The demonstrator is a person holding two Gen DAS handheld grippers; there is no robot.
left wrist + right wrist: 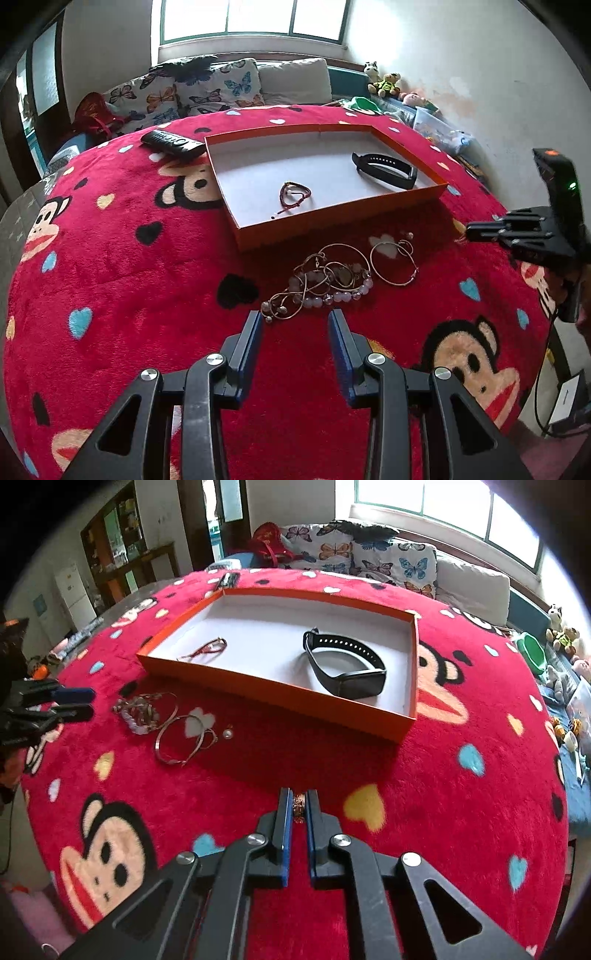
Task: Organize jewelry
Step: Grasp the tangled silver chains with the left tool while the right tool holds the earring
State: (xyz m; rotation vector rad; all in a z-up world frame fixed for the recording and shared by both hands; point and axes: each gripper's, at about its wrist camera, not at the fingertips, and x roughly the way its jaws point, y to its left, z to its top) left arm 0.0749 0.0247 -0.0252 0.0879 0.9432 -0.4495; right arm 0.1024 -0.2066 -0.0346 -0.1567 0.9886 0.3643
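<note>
An orange box lid point(332, 216) point(280, 692) lies on the red monkey blanket. In it are a black watch band point(384, 169) point(343, 664) and a dark red cord bracelet point(295, 194) point(208, 648). A tangle of gold bangles and pink beads point(332, 280) point(147, 710) lies in front of the box. My left gripper point(295, 321) is open, just short of the tangle. My right gripper point(299, 805) is shut on a small gold chain piece point(298, 806), above the blanket in front of the box. A loose pearl point(228, 733) lies by the bangles.
A black remote point(173, 142) lies left of the box. A sofa with butterfly cushions point(192, 92) stands behind the table. Plush toys point(561, 633) and a green bowl point(532, 653) are at the right. The red blanket point(129, 295) covers the round table.
</note>
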